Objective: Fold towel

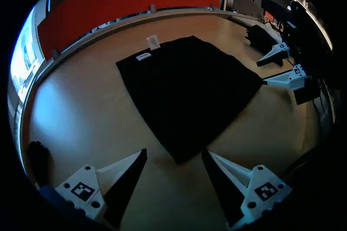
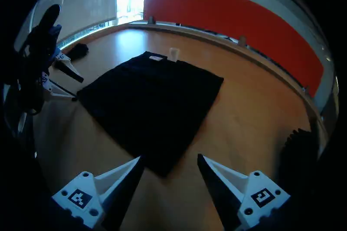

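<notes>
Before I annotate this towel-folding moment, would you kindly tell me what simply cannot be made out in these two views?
1. Towel: both views, too dark to tell one layer from several.
2. White tag on its far edge and pale upright item beside it: both views, too small to identify.
3. Dark object, right gripper view: shadowed, cut off at the picture's edge.
</notes>
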### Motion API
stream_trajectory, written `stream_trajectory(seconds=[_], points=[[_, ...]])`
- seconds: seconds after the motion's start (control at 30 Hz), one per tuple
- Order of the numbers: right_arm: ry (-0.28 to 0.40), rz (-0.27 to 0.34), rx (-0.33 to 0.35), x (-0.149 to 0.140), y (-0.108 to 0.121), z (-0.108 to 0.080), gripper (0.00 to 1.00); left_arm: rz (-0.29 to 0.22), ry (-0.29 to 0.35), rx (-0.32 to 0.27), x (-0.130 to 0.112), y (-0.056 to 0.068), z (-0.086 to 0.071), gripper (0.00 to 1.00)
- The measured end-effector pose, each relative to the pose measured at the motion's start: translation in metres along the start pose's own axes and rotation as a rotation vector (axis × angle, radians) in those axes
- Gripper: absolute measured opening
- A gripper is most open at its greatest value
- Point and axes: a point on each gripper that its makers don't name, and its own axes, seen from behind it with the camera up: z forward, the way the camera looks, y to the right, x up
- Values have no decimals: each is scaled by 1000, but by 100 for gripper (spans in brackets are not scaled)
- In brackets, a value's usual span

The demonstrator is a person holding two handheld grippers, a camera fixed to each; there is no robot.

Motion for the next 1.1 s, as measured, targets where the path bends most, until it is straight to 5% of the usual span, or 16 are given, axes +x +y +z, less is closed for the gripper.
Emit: stream_trajectory(seconds=[0.47, 1.1], points=[[-31, 3, 21, -15, -3, 2, 67, 15, -22, 5, -3, 6, 6, 73], [-38, 31, 55, -16, -10, 0, 51, 10, -32, -6, -3, 12, 5, 49]])
